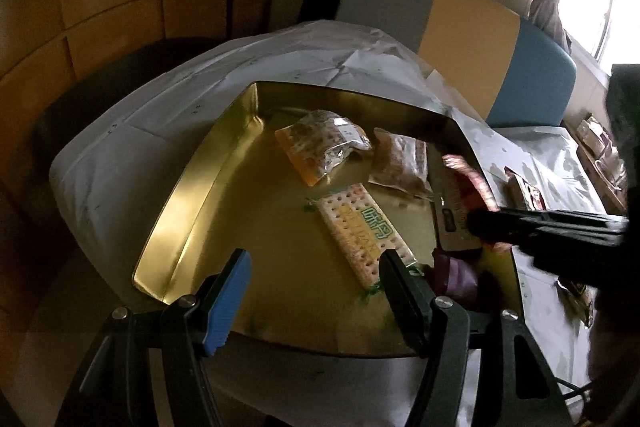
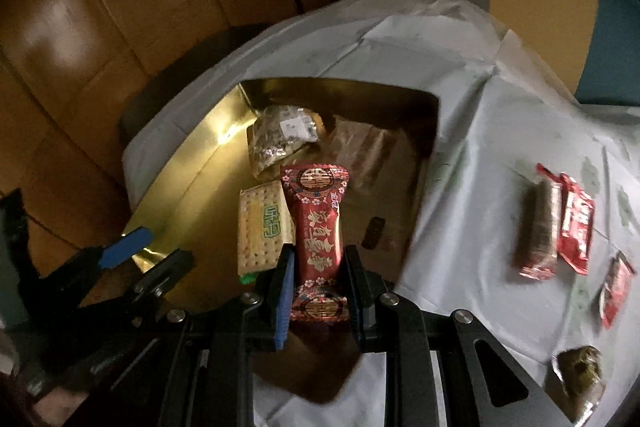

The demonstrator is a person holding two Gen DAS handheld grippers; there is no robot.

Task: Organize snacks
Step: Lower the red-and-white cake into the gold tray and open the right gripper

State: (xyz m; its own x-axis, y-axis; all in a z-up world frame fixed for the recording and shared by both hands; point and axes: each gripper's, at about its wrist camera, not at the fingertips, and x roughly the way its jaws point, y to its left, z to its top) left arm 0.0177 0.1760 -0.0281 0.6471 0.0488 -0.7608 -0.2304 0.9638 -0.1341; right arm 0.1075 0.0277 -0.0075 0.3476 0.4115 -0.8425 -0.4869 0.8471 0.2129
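A: Status of right gripper (image 2: pixel 316 281)?

B: Clamped on red snack packet (image 2: pixel 318 227). Packet pinched across its narrow width near the lower end; long axis in line with the fingers, pointing away from the wrist. Most of its length ahead of the jaws, suspended over gold tin (image 2: pixel 208 163).

A: Position relative to tin?

B: Above the near half of the tin floor, inside the right wall. Release point judged directly below; no sideways travel required, only descent.

A: Contents of tin, near to far?

B: Cracker packet (image 2: pixel 262 223) flat on the floor, just left of the held packet, long axis roughly parallel to it. Beyond that, clear bag of mixed snacks (image 2: pixel 280 139) at the far left. Beside it to the right, brown packet (image 2: pixel 360 151) toward the far wall.

A: Status of left gripper (image 1: pixel 314 301)?

B: Jaws wide apart, nothing between them. Hovering over the near edge of the tin, left of the right gripper. Not involved in placement.

A: Outside the tin?

B: Red sachets (image 2: pixel 574 227) and brown roll (image 2: pixel 540 231) on the white cloth, well right of the tin. Right hand nearer to these.

A: Risk?

B: Possible overlap onto cracker packet if lowered without a slight shift right.
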